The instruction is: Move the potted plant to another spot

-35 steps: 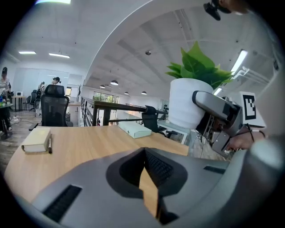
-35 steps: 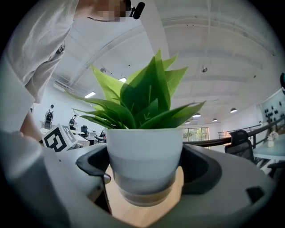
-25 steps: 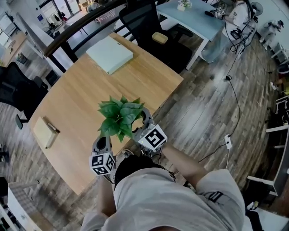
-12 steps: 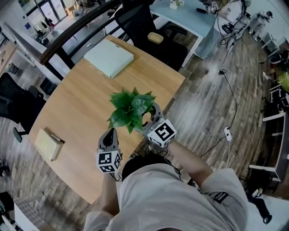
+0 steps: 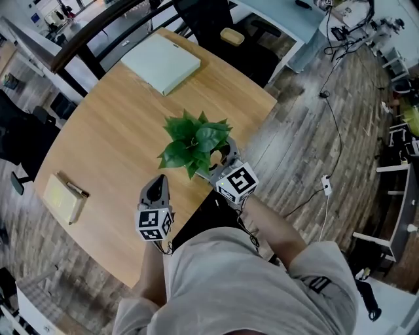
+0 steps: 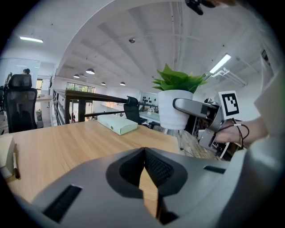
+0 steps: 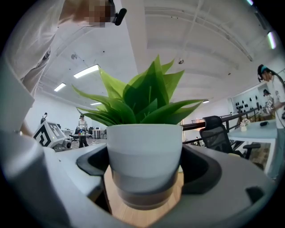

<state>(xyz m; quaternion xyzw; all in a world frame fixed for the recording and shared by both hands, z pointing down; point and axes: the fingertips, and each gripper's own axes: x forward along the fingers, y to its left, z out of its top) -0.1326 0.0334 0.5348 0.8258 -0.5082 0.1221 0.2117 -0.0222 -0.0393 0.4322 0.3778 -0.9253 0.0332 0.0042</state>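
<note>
The potted plant [image 5: 195, 139], green leaves in a white pot, is near the right edge of the round wooden table [image 5: 111, 131]. My right gripper [image 5: 221, 159] is shut on the pot. In the right gripper view the white pot [image 7: 144, 156] fills the space between the jaws of my right gripper [image 7: 144, 180], with wood showing under it. I cannot tell whether the pot touches the table. My left gripper [image 5: 157, 186] hovers over the table's near edge, left of the plant, shut and holding nothing. The left gripper view has the pot [image 6: 173, 109] to the right, beyond my left gripper [image 6: 144, 167].
A pale green flat box [image 5: 162, 62] lies at the table's far side. A notebook with a pen [image 5: 62, 196] lies at the left. A black office chair [image 5: 216, 19] stands beyond the table. Cables [image 5: 330, 118] run over the wooden floor on the right.
The plant, held in my right gripper, has moved a little farther across the table and to the right. My left gripper has followed along the near edge, still shut.
</note>
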